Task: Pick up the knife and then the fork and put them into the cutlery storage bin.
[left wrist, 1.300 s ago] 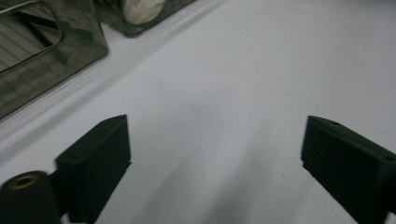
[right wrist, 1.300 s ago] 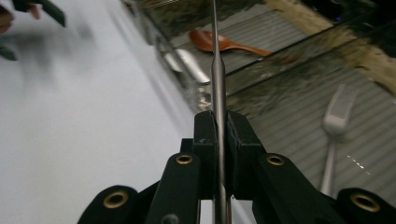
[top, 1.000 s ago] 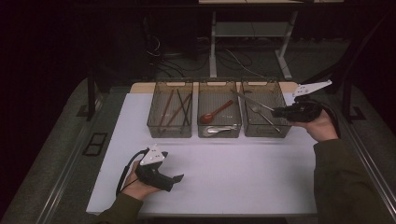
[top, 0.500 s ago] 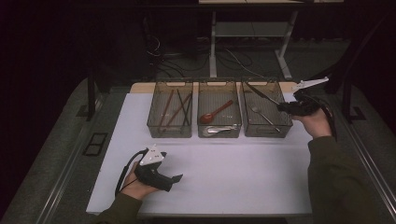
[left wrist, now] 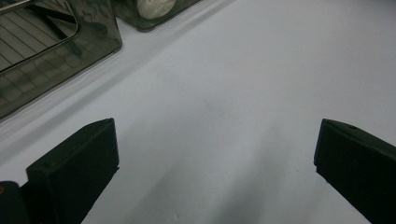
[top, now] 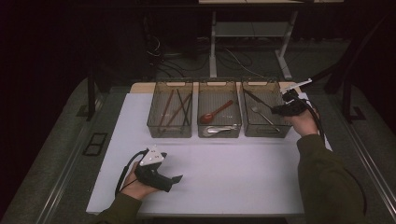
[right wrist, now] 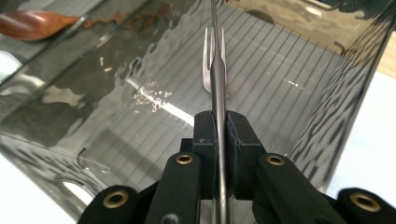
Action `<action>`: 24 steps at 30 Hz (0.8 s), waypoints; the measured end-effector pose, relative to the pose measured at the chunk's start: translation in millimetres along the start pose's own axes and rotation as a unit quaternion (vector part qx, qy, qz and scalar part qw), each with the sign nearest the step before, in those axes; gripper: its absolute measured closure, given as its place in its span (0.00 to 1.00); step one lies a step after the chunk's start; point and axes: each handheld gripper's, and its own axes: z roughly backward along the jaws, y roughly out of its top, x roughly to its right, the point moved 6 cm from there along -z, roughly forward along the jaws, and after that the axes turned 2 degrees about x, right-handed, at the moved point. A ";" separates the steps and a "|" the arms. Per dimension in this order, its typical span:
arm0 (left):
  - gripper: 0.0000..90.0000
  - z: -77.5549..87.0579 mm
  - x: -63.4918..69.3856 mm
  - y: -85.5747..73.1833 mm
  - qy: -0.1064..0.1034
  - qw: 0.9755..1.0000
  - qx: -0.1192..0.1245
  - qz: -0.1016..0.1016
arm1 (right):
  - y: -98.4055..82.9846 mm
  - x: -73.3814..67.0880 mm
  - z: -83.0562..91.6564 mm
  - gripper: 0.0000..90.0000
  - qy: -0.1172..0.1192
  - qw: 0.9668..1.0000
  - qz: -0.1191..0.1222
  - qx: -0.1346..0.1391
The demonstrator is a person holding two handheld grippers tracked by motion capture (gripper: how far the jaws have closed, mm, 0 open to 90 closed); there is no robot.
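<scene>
Three smoky clear bins stand in a row on the white mat point(top: 233, 172). My right gripper point(top: 280, 109) point(right wrist: 222, 126) is at the right bin point(top: 264, 133) point(right wrist: 327, 93), shut on a slim dark utensil point(top: 259, 99) point(right wrist: 219, 74) that reaches over the bin. A silver fork point(top: 263, 116) lies on that bin's floor; its tines point(right wrist: 205, 70) show beside the dark shaft. My left gripper point(top: 175, 178) point(left wrist: 215, 154) rests on the mat near the front, open, with nothing between its jaws.
The left bin point(top: 170, 132) holds brown chopsticks point(top: 175, 108). A red spoon point(top: 215, 113) point(right wrist: 28, 23) and a pale spoon point(top: 219, 129) lie in the middle bin point(top: 219, 135). Table legs and cables stand in the dark beyond the mat.
My right gripper has sunk and shifted left toward the right bin, still holding the dark utensil. The left hand has kept still.
</scene>
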 end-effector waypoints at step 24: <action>0.00 -1.1 -0.5 -1.2 -0.003 1.000 -0.002 0.002 | -3.2 -1.6 -11.2 0.70 -0.004 1.000 -0.005 -0.007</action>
